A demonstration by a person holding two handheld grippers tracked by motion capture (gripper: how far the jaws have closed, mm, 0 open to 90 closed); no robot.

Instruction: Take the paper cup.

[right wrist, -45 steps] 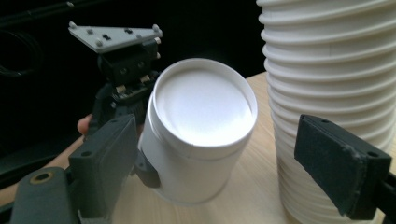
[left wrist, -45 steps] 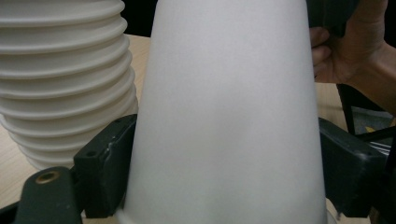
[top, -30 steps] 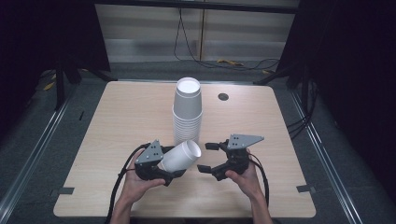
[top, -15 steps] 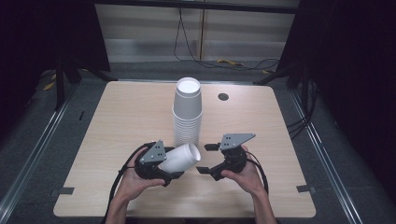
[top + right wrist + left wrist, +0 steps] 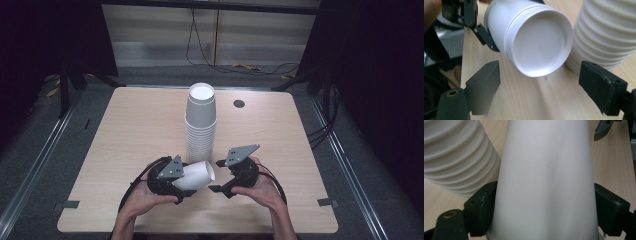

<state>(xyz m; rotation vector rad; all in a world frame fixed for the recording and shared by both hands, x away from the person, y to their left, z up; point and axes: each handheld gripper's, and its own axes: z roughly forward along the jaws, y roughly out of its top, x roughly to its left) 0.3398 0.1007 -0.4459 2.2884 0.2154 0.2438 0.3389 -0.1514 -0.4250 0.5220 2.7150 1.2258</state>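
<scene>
Jaws of the left gripper (image 5: 192, 176) are clamped on the sides of a white tapered paper cup (image 5: 196, 175), which lies level above the near half of the pale wooden tabletop (image 5: 125, 135), mouth turned toward the right gripper (image 5: 218, 176). In the left gripper view the two black pads (image 5: 482, 207) press the cup's wall from both sides. The right gripper's jaws stand wide apart with nothing between them; its own view shows the cup's open mouth (image 5: 540, 48) just ahead, and what looks like a doubled rim, so two cups may be nested there, though I cannot be sure. A tall stack of white paper cups (image 5: 201, 122) stands upright at the middle of the tabletop, just beyond both grippers.

The step in hand looks like passing or separating the held cup. Next, the right gripper would need to come forward so one jaw goes inside the rim and one outside, then close gently, since a thin paper wall will crumple under a hard squeeze.
</scene>
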